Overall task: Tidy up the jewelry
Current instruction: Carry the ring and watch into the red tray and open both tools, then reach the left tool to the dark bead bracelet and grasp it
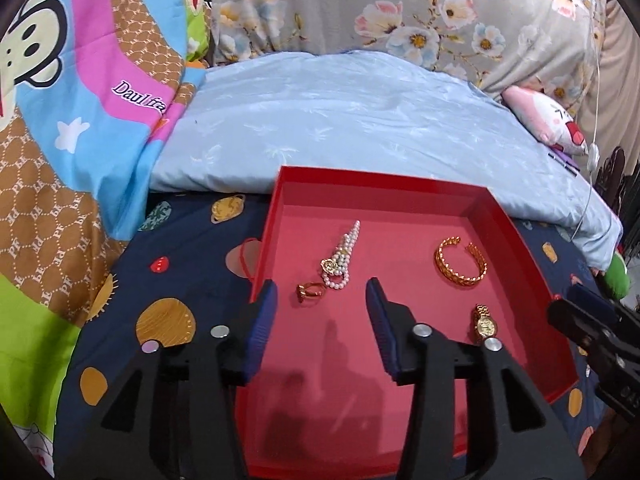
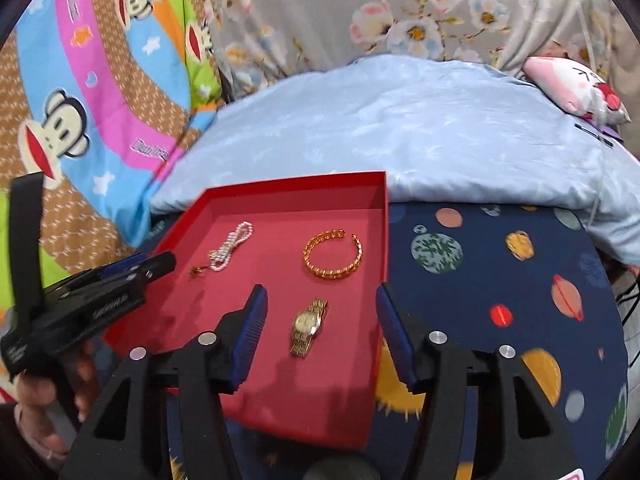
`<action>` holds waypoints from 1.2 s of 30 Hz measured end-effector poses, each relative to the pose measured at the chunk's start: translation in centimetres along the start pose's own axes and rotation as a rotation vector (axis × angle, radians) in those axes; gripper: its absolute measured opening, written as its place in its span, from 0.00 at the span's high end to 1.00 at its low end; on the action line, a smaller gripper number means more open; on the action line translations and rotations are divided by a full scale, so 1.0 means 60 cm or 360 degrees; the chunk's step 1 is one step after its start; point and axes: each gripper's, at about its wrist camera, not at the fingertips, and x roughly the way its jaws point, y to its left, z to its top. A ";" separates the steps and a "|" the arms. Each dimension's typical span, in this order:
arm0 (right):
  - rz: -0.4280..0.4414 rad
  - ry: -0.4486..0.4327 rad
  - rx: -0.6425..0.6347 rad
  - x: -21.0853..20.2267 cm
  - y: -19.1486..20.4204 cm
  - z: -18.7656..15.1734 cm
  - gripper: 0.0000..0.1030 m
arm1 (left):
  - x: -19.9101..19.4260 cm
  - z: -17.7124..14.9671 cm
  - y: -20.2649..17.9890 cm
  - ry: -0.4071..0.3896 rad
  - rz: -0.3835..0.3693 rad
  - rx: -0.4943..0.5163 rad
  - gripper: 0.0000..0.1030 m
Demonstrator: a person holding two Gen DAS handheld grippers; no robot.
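Four pieces of jewelry lie in the red tray (image 1: 492, 216) that sits on our dark planet-print bedsheet (image 1: 180, 280), each apart from the walls. The pearl bracelet (image 1: 344, 254) stretches along the tray's left half, and the small gold ring (image 1: 310, 291) lies just beside its near end. The gold bangle (image 1: 460, 261) rests well apart on the right half, its gap turned toward the far wall, and the gold watch (image 1: 485, 323) lies nearer to us on that same side. We hold the left tool (image 1: 322, 296) above the tray's near left part with its jaws standing wide and nothing between the blue pads; the ring shows beyond them in the gap. We hold the right tool (image 2: 322, 306) over the tray's right edge, its jaws likewise spread wide and gripping nothing, with the watch lying on the tray floor between and below its fingers, untouched as far as we can tell. From the right wrist view we see a hand (image 2: 44, 396) grasping the left tool's handle. Beyond the tray a pale blue quilt (image 1: 360, 120) lies heaped on the bed, a cartoon-monkey blanket (image 1: 80, 120) is on the left, and a pink plush toy (image 1: 548, 120) rests at the far right.
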 end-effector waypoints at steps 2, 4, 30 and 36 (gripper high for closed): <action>0.0010 -0.0021 0.0010 -0.023 -0.002 -0.014 0.41 | -0.021 -0.004 0.007 -0.0028 0.0011 -0.0013 0.52; 0.0033 -0.0032 0.0022 -0.054 -0.002 -0.036 0.41 | -0.045 -0.013 0.010 -0.0051 0.0015 -0.0017 0.49; -0.0038 0.0169 0.0053 -0.203 0.034 -0.293 0.39 | -0.223 -0.306 0.007 0.0158 -0.0040 -0.0018 0.42; -0.0030 0.0195 0.0068 -0.201 0.031 -0.311 0.39 | -0.220 -0.315 0.003 0.0168 -0.0002 0.0001 0.43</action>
